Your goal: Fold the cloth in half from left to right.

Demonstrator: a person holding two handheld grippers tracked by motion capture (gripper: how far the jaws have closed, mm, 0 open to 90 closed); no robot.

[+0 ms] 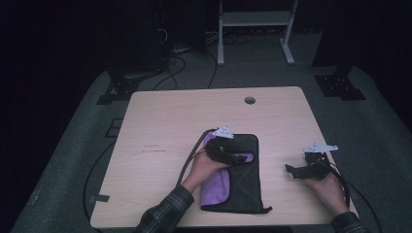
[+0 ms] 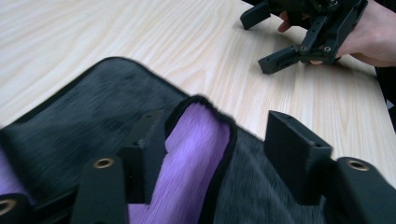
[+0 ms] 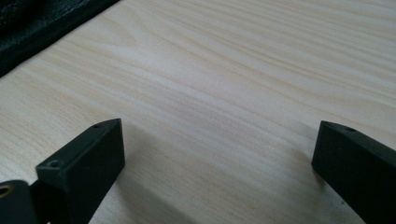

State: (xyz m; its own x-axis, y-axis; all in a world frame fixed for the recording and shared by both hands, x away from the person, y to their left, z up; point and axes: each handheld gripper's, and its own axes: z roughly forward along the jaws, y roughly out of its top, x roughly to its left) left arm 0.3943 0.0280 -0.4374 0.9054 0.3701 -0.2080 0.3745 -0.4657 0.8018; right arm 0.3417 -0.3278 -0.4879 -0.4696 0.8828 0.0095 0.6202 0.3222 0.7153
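One cloth [image 1: 240, 177], two grippers [image 1: 232, 156] [image 1: 297, 171]

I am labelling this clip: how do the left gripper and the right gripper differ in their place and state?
The left gripper is over the black-and-purple cloth, a fold between its open jaws; the right gripper is over the bare table, holding nothing. Both are open.

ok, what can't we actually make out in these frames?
- High view: the left gripper and hand cover part of the cloth, so whether a fold is pinched there is unclear.
- Left gripper view: the cloth runs off the bottom edge, blurred; its fingers stand apart over the purple fold, contact uncertain.
- Right gripper view: the cloth is cut off at the corner.
- High view: the marks on the table are too small to read.
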